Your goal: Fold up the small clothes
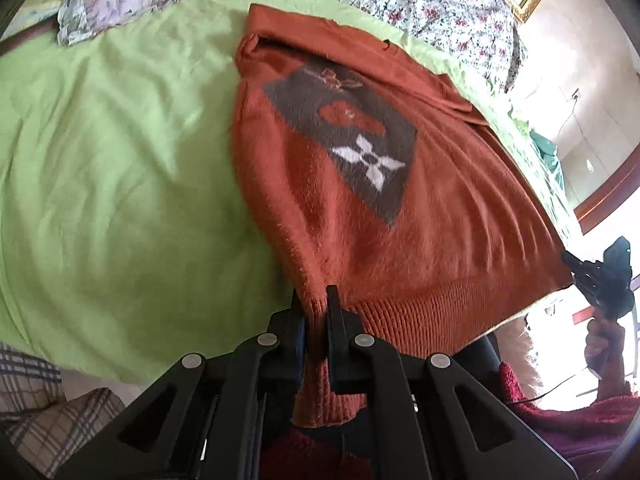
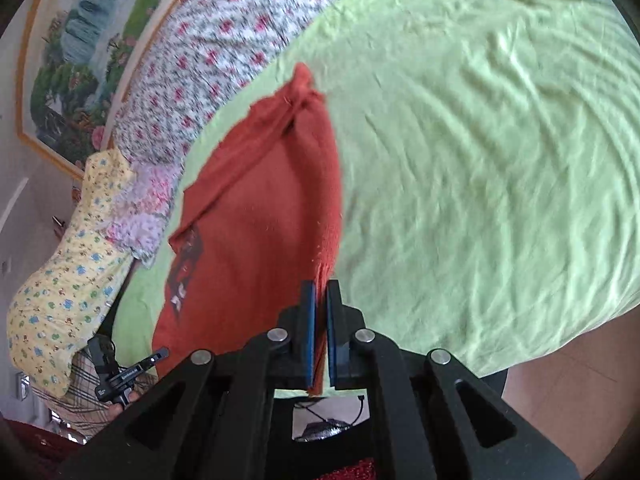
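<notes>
Ribbed hem of the orange sweater: pinched between your left gripper fingers, one corner bunched and hanging down past them toward you. Opposite hem corner: clamped in your right gripper, fingers pressed together on a thin fold of knit. Sweater body: stretched ahead of both sets of fingers, front panel with its dark patch and white flower facing up, collar end lying farthest out on the green bedsheet. Beyond the collar: floral quilt, then a framed picture. Risks, as judged: the right grip looks shallow, so a hard pull may slip the knit free; uneven tension between your hands would skew the fold; dragging could rumple the sheet.
</notes>
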### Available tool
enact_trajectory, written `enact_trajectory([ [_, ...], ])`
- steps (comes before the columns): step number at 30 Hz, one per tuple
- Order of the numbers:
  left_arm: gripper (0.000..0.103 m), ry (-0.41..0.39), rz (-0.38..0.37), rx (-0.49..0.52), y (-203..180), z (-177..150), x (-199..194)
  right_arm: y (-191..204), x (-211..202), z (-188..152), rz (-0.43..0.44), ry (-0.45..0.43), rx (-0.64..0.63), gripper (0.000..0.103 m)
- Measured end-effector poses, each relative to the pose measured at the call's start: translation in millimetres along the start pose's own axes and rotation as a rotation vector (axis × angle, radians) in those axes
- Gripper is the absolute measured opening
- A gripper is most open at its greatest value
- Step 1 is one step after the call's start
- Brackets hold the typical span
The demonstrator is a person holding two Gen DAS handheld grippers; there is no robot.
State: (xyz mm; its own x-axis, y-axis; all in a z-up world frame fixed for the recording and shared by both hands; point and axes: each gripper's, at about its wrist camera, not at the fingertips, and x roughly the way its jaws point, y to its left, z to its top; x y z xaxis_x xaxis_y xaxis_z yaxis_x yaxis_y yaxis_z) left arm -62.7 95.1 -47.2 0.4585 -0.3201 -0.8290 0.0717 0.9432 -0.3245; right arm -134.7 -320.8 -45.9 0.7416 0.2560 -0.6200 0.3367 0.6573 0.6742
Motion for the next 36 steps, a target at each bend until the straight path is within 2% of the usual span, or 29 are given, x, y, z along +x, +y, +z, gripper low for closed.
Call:
enact_trajectory([
  [1,0.014,0.006,0.007,-0.002,0.6,-1.2,0.9,-1.8,1.5,-1.5,0.006,0.008,0.008,0.006],
  [2,0.015,0.021,0.014,-0.010,3.1,-2.0,3.2,-4.8,4.1,-2.1,0.010,0.018,0.019,0.009],
  [4,0.020,0.043,0.027,-0.034,9.4,-3.9,9.1,-10.6,9.0,-2.7,0.009,0.042,0.042,0.010],
  [6,0.023,0.053,0.001,-0.075,17.1,-5.7,13.6,-17.9,9.5,-3.9,0.049,0.050,0.070,0.013],
  [9,0.033,0.054,-0.047,-0.106,18.0,-6.6,18.0,-16.3,10.4,-6.9,0.116,0.047,0.076,0.035],
  [10,0.034,0.055,-0.056,-0.104,16.3,-6.4,18.9,-12.3,11.1,-8.1,0.129,0.036,0.061,0.045],
  [11,0.033,0.057,-0.063,-0.092,13.0,-6.8,20.7,-8.6,12.8,-9.0,0.124,0.033,0.039,0.046],
  [12,0.032,0.052,-0.056,-0.068,8.7,-7.4,21.7,-3.1,16.4,-9.9,0.107,0.044,0.002,0.046],
  [13,0.012,0.043,-0.051,-0.051,5.5,-8.4,21.9,1.3,19.8,-10.6,0.094,0.059,-0.026,0.040],
  [14,0.008,0.036,-0.058,-0.032,2.5,-9.0,21.9,2.3,23.4,-11.3,0.084,0.080,-0.036,0.011],
  [15,0.007,0.025,-0.056,-0.034,2.4,-9.6,20.4,-0.7,26.0,-12.3,0.071,0.098,-0.033,0.006],
  [19,0.006,-0.026,-0.060,-0.038,4.9,-13.2,6.4,-17.4,12.6,-13.9,0.088,0.060,-0.001,0.006],
  [22,0.006,-0.101,-0.121,-0.050,6.3,-11.7,-13.7,-24.2,4.6,-11.5,0.164,0.032,0.040,0.006],
  [25,0.006,-0.211,-0.183,-0.038,1.5,0.6,-41.9,-11.5,-1.3,-3.8,0.250,-0.010,0.032,0.006],
  [27,0.006,-0.247,-0.185,-0.014,-3.5,9.7,-52.1,0.0,-4.7,5.9,0.289,-0.040,0.015,0.006],
  [31,0.006,-0.305,-0.175,0.034,-13.7,35.1,-61.3,24.6,-4.1,31.3,0.311,-0.101,-0.033,0.006],
  [36,0.006,-0.371,-0.128,0.041,-11.2,86.0,-57.5,40.9,12.1,75.4,0.319,-0.179,-0.053,0.006],
])
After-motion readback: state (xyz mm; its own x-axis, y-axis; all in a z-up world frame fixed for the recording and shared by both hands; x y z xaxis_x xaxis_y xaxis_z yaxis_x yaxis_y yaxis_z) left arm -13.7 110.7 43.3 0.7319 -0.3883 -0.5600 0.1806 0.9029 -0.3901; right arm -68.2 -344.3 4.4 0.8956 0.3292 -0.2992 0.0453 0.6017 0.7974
